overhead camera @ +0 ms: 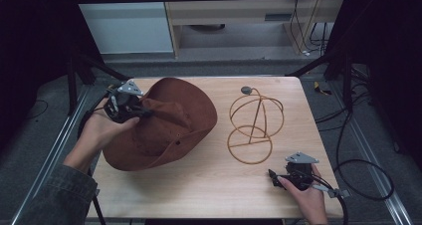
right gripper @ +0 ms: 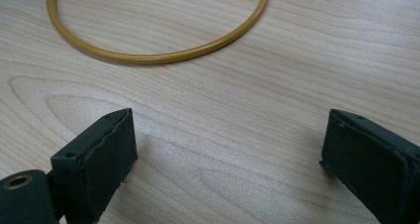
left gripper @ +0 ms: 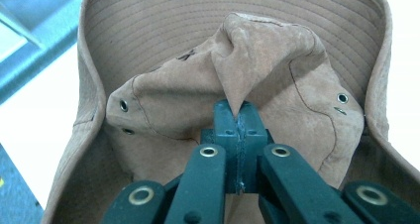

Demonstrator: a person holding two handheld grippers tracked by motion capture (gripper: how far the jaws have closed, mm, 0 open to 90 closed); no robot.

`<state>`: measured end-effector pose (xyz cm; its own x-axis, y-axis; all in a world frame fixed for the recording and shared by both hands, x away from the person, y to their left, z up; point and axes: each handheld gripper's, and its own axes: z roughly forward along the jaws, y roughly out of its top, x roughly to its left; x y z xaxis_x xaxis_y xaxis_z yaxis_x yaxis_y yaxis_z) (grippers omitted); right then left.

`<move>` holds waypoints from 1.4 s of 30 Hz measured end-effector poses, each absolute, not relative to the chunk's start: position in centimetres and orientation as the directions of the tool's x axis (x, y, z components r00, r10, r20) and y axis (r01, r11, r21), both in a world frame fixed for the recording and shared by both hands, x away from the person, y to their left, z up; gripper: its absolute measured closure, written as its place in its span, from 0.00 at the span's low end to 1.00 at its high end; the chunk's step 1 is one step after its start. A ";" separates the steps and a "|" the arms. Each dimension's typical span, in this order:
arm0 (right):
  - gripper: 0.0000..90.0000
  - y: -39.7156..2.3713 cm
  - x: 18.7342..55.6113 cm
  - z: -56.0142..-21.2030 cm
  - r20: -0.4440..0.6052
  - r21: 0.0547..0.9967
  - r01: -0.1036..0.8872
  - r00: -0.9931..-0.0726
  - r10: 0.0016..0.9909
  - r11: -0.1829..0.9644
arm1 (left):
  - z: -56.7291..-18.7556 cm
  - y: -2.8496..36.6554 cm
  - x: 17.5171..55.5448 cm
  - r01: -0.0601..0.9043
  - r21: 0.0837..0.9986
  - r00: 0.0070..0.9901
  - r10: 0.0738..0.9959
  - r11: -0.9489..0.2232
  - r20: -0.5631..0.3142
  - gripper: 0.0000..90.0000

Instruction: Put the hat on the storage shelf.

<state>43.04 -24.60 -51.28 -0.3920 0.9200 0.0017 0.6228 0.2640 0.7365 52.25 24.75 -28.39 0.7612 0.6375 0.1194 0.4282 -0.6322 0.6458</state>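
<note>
Where its crown folds, the hat (left gripper: 277, 80) sits pinched in the left hand-held gripper (left gripper: 239, 116).

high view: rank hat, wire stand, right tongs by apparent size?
1. brown hat, largest by far.
2. gold wire stand, clearly smaller.
3. right tongs, smallest, though they sit nearer the camera.

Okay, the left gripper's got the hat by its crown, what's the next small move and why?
Probably carry the brown suede hat across toward the gold wire hat stand. The left gripper is shut on a pinch of the crown, the stand is bare, and the right gripper rests open on the table beside the stand's base.
</note>
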 end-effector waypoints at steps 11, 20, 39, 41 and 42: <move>0.08 -24.6 43.1 -51.3 0.000 0.737 0.622 -0.392 0.920 0.265 | -24.9 24.4 51.1 0.348 0.705 0.776 0.611 -0.618 0.153 0.99; 0.08 -24.6 43.1 -51.3 -0.002 0.737 0.621 -0.393 0.919 0.267 | -22.9 23.4 50.5 0.308 0.706 0.793 0.582 -0.637 0.179 0.99; 0.08 -24.6 43.0 -51.3 0.001 0.735 0.624 -0.391 0.920 0.264 | -17.4 21.7 50.8 0.262 0.720 0.806 0.555 -0.643 0.203 0.99; 0.08 -24.6 43.0 -51.3 0.001 0.735 0.624 -0.391 0.920 0.265 | -17.0 21.4 50.8 0.262 0.720 0.810 0.552 -0.643 0.198 0.99; 0.08 -24.6 43.0 -51.3 0.001 0.735 0.624 -0.391 0.920 0.264 | -16.9 21.3 50.8 0.262 0.719 0.811 0.551 -0.644 0.197 0.99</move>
<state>43.03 -24.60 -51.27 -0.3910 0.9204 0.0011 0.6243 0.2643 0.7351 50.78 21.30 -16.90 0.8111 0.5506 0.1972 0.2621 -0.6435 0.7192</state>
